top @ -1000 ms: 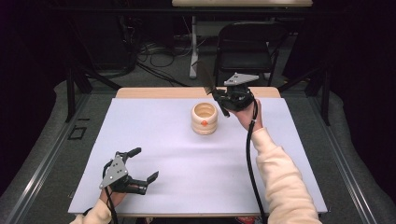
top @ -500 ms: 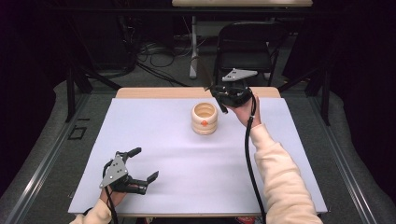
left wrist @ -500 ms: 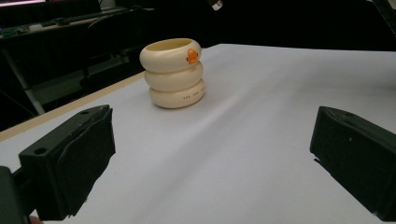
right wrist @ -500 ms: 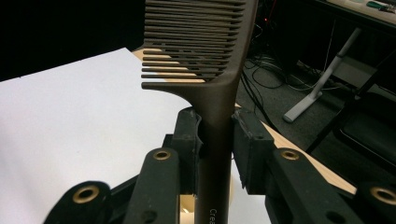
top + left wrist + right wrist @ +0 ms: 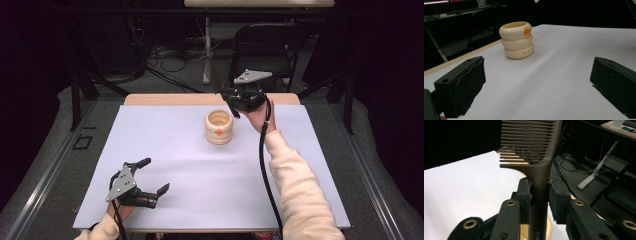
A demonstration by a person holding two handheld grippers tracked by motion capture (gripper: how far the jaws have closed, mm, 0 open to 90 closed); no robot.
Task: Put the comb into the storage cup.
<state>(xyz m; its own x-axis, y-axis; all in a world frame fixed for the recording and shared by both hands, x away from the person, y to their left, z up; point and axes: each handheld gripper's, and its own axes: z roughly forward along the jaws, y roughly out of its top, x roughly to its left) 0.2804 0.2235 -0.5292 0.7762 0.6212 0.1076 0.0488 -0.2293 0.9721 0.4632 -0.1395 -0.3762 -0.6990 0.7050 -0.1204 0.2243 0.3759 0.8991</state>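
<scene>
Right gripper (image 5: 540,192), clamped on brown comb (image 5: 534,147), has edged over the cream cup (image 5: 219,127); comb's handle end cut off. Left gripper (image 5: 152,176) unmoved, wide open, empty.

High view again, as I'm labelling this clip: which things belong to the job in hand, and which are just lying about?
In the job:
- comb, clamped in the right hand-held gripper
- cream ringed cup on the white sheet, right beside that hand-held gripper
- left hand-held gripper, open, waiting near the front edge

Just about:
- folding chair behind the table
- cables on the floor

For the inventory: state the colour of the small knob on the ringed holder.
Orange knob; left gripper view.
</scene>
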